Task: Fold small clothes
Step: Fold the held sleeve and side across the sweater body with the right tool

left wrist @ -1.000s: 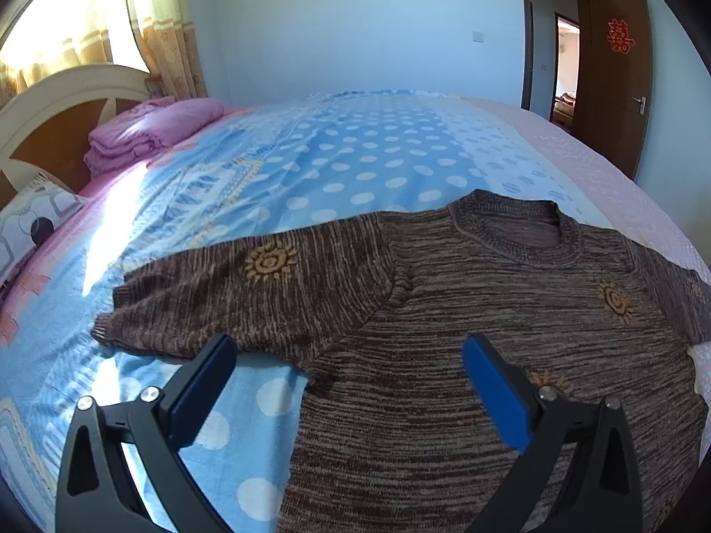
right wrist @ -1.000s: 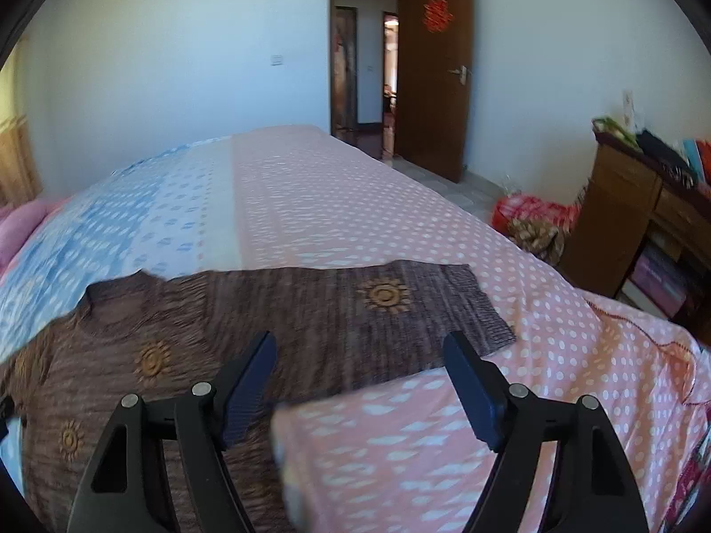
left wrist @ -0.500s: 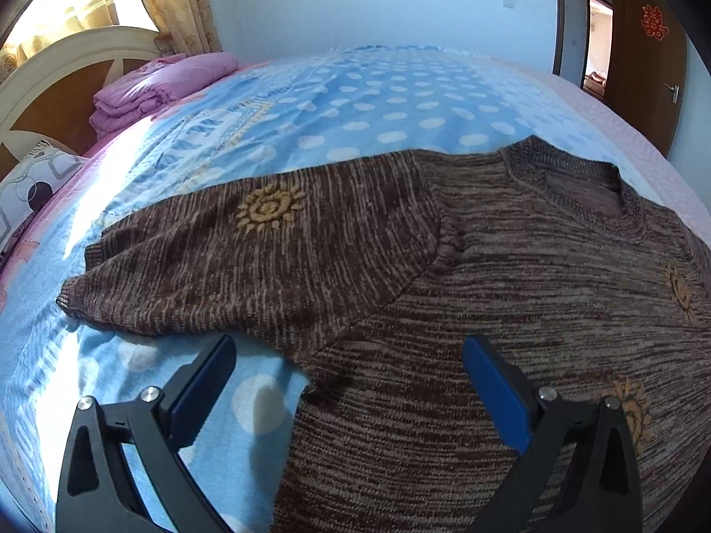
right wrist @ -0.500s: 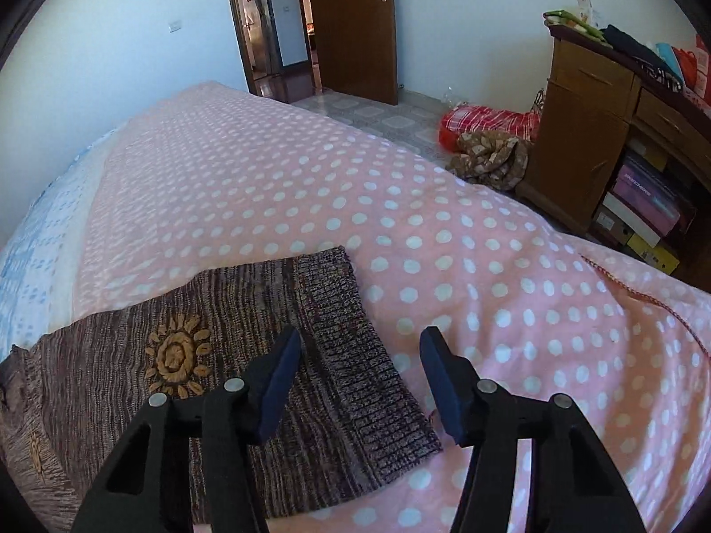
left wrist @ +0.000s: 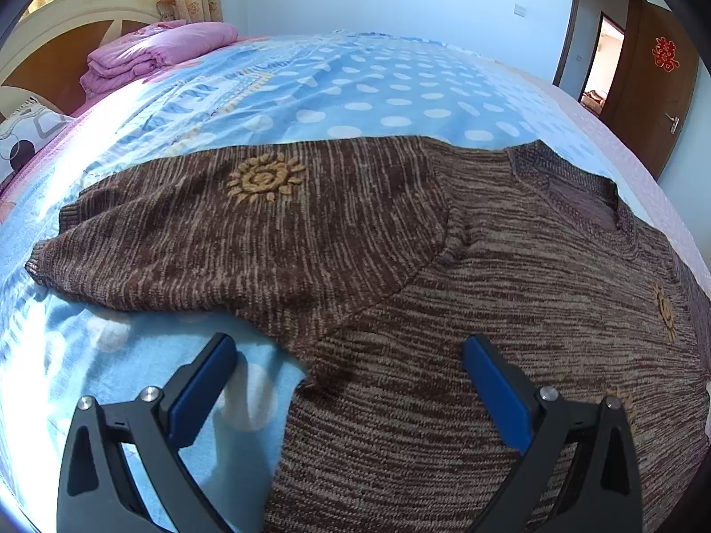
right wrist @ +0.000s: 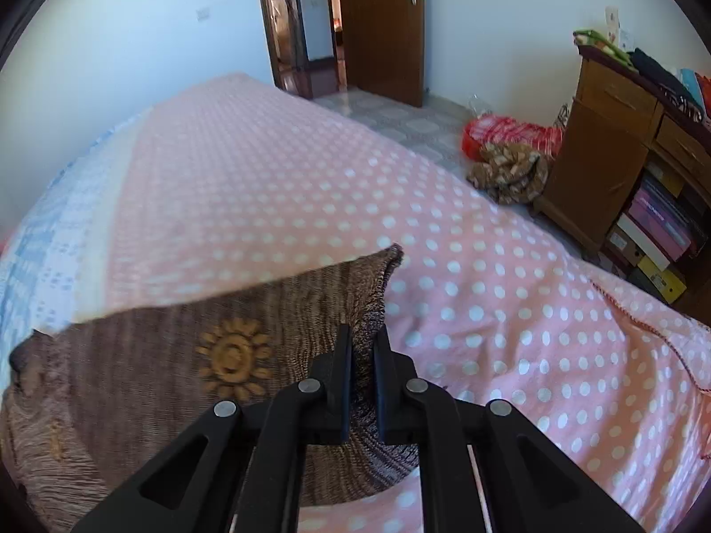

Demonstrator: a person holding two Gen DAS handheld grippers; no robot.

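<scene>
Jaws of right gripper (right wrist: 362, 346) just closed, now pinched on cuff (right wrist: 377, 293) of sweater's right sleeve; cuff lifted off pink dotted cover (right wrist: 311, 186). Left gripper (left wrist: 351, 364) jaws wide apart, gripping nothing, hovering low over near armpit of sweater (left wrist: 466, 293). Sweater brown, sun motifs, spread flat across bed, neck far right. Left sleeve (left wrist: 213, 231) stretched out left on blue cover (left wrist: 355, 89). Folded purple blanket (left wrist: 155, 49) far left by headboard.
</scene>
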